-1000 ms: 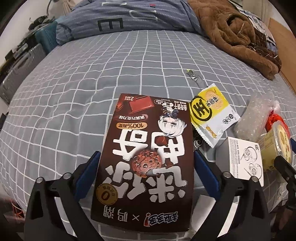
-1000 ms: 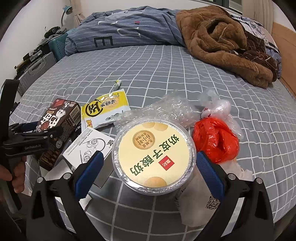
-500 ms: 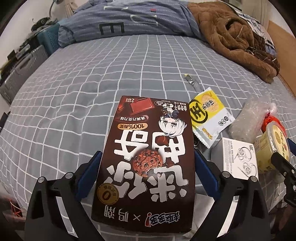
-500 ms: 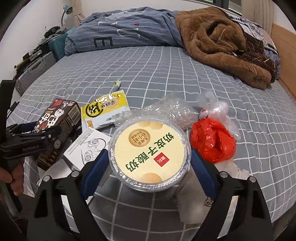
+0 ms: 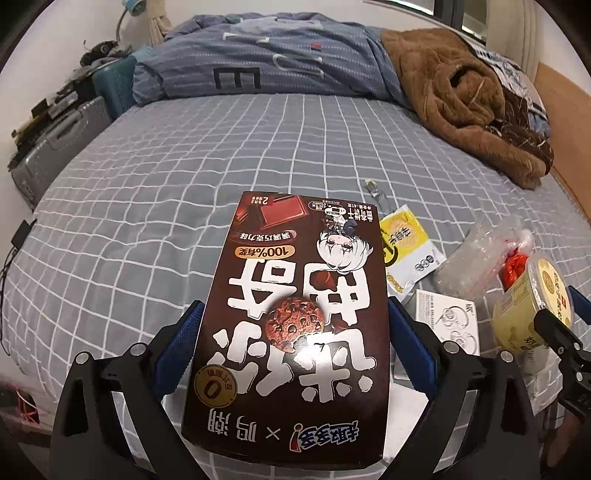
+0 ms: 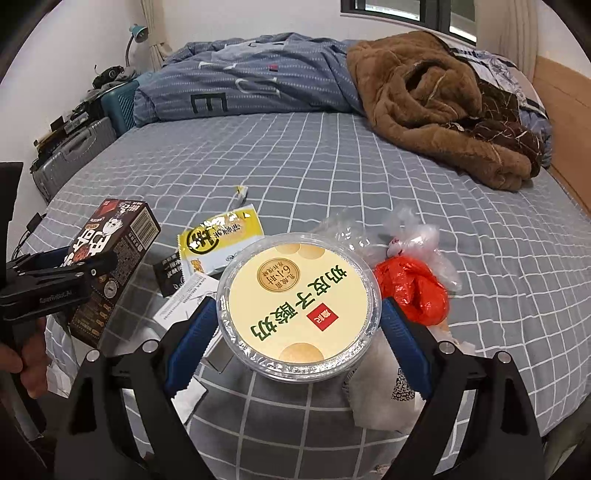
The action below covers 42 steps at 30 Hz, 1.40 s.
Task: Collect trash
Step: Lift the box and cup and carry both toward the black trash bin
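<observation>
Trash is sitting gripped in both grippers: my left gripper is pinching the cookie box lengthwise ahead, my right gripper is squeezing the yogurt tub.

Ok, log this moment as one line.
left tongs: shut on cookie box | right tongs: shut on yogurt tub | both lifted | wrappers left on bed

A bed with a grey checked sheet fills the room; suitcases at nine o'clock, window at twelve.
</observation>
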Motion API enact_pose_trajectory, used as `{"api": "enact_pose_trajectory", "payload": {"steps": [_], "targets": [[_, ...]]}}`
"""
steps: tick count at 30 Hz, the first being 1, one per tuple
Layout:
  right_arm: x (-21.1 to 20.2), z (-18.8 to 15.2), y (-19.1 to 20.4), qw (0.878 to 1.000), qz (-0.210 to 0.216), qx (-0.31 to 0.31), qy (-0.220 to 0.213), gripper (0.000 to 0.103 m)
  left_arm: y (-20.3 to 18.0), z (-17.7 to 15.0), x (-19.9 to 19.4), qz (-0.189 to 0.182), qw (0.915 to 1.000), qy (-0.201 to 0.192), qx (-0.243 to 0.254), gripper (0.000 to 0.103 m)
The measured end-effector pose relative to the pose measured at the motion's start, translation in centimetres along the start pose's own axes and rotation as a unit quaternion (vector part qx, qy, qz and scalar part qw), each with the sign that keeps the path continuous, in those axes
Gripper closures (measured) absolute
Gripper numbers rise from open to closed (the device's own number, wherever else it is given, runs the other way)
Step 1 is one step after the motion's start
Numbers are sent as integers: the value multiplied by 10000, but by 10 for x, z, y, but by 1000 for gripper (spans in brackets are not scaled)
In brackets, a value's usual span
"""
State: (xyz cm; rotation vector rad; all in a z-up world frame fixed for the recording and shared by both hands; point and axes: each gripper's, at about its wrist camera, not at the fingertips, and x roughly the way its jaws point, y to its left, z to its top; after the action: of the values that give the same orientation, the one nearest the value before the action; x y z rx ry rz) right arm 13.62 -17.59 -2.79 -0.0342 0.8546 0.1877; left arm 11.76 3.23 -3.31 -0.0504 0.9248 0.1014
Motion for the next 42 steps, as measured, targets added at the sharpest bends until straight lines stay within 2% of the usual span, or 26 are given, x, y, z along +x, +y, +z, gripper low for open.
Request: {"api": "enact_pose_trajectory", "payload": {"steps": [13, 28, 42], "targets": [[-42, -4, -6, 9996, -77, 90, -272, 18, -1, -15, -48, -111, 9997, -223, -71, 11], [-98, -24, -11, 9982, -140, 276, -505, 18, -10, -51, -104, -394, 9985, -388, -59, 11], [-137, -42, 0, 9978, -181, 200, -608, 18, -10, -85, -151, -388, 9978, -546, 27, 11]]}}
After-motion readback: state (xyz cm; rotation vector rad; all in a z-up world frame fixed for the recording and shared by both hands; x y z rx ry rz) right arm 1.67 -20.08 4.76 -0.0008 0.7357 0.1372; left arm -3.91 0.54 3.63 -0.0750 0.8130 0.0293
